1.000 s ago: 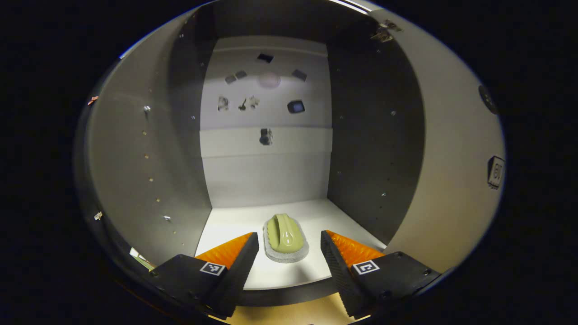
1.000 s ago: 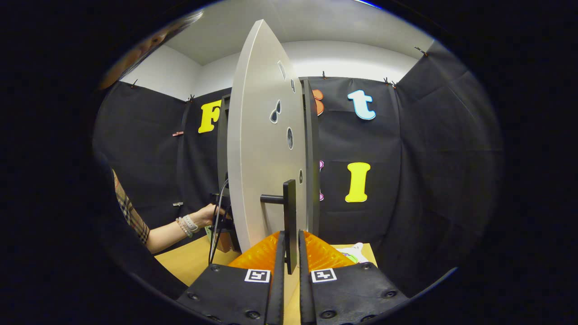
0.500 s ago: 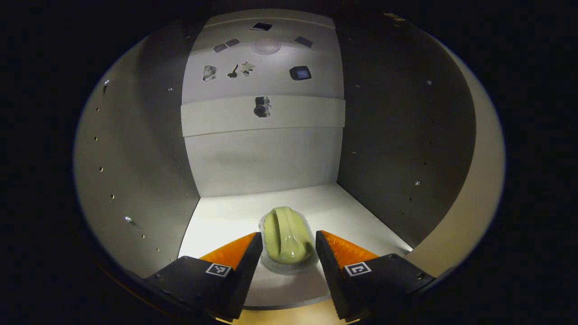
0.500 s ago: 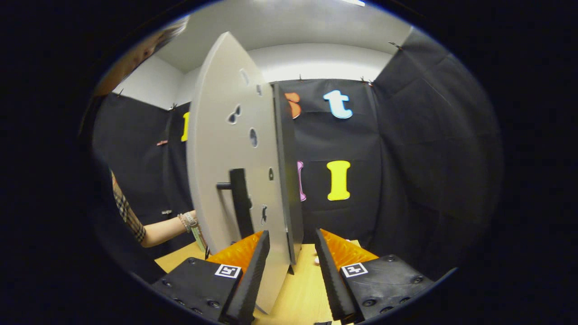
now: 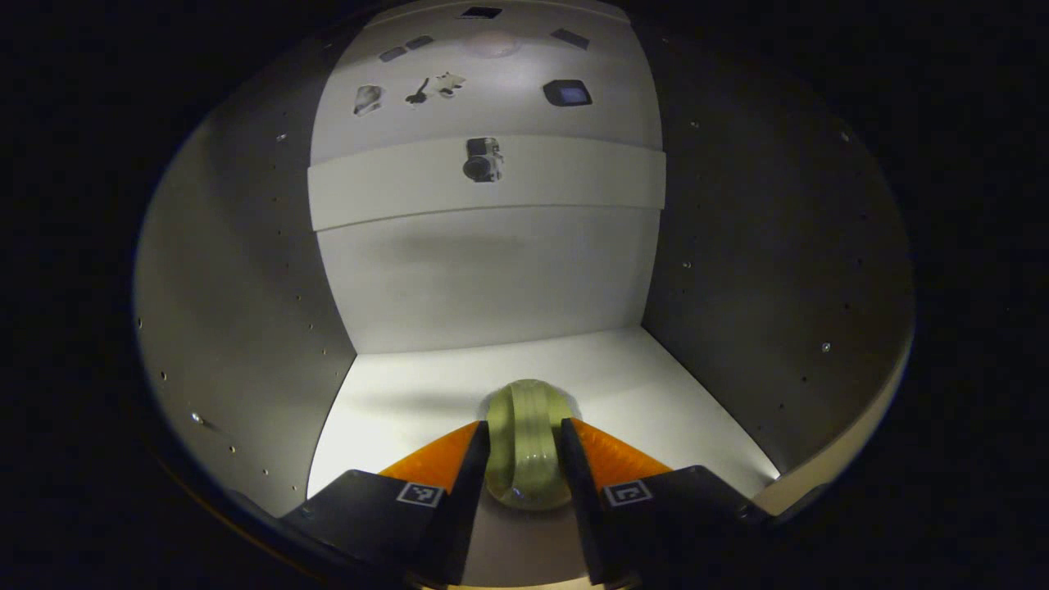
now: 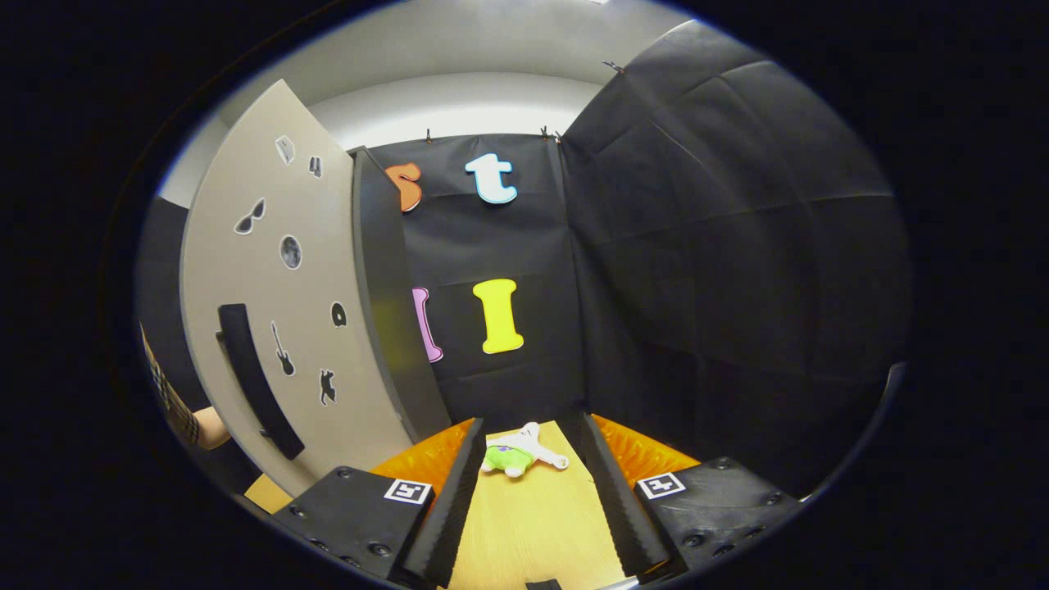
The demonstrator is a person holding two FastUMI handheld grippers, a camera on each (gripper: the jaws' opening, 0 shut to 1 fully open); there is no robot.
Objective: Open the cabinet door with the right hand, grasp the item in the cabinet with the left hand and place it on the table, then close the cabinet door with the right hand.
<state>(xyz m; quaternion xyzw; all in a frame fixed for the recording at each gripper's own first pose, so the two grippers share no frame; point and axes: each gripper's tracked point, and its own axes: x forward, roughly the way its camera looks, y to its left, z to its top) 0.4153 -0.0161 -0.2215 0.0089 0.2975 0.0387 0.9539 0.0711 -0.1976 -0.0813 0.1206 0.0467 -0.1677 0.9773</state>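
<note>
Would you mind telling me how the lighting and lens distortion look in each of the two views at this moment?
Left gripper view: the cabinet floor is brightly lit while the side walls fall into shadow; the green item catches a small glint. Right gripper view: evenly lit, with the fisheye bowing the open cabinet door into a curve, and the wooden table sharp.

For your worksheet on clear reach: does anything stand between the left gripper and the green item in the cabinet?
Nothing visible does. The left gripper already has a finger on each side of the green item on the cabinet floor, and the door is swung open.
</note>
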